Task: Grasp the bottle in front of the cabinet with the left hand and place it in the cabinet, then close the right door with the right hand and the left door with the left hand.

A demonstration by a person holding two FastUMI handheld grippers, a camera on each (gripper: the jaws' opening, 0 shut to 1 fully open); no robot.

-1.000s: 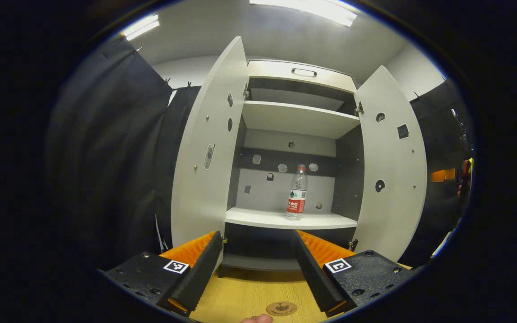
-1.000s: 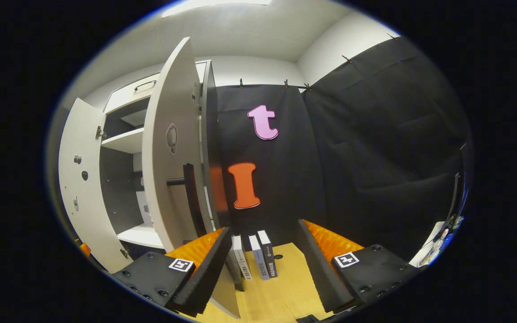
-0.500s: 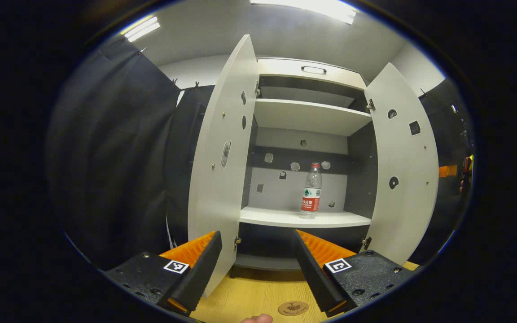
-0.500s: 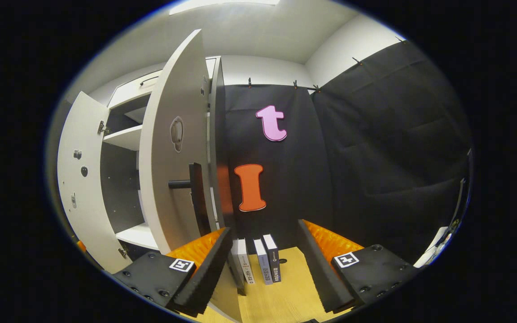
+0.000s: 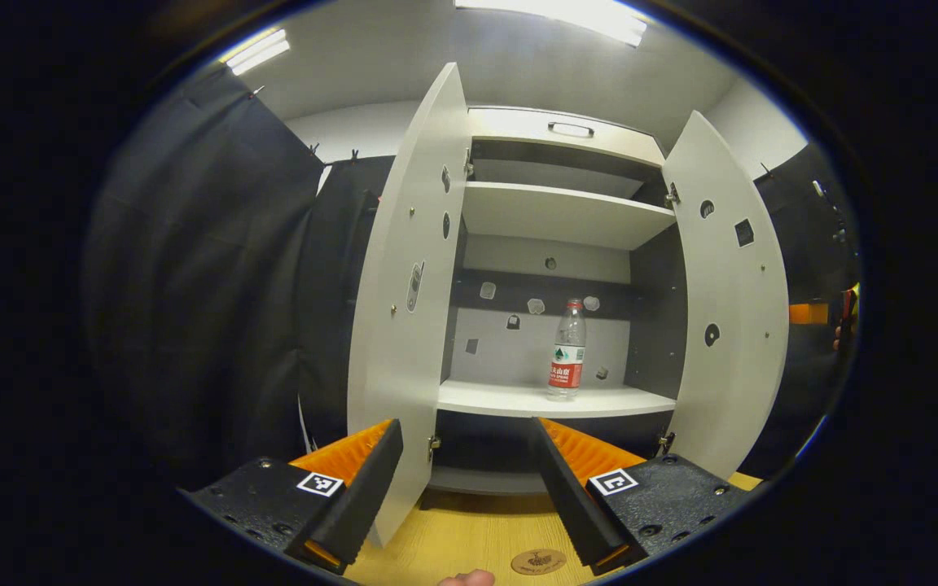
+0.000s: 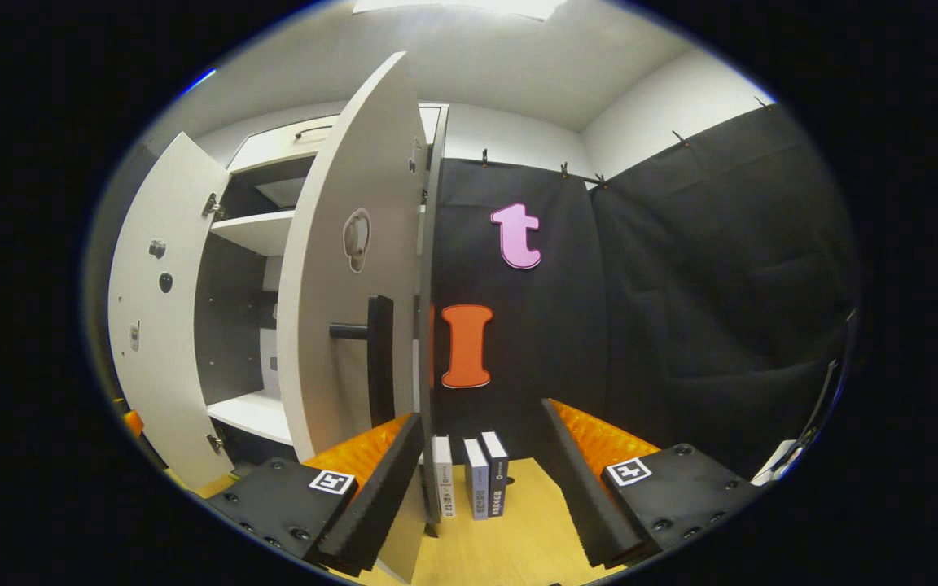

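Bottle [image 5: 567,349]: upright on the cabinet [image 5: 567,130] shelf.
Doors: left door [image 5: 408,301] and right door [image 6: 347,268] open.
Left gripper [image 5: 466,480]: released, empty.
Right gripper [image 6: 477,480]: released, beside right door.

The bottle [image 5: 567,350] ahead of the left tongs is clear, shiny plastic with a paper-like label. The cabinet [image 5: 554,216] is smooth, matt board with small shiny metal hinges [image 5: 669,195]. The table [image 5: 461,537] under the tongs looks like pale wood. The wall [image 6: 681,277] past the right tongs is soft, wrinkly cloth.
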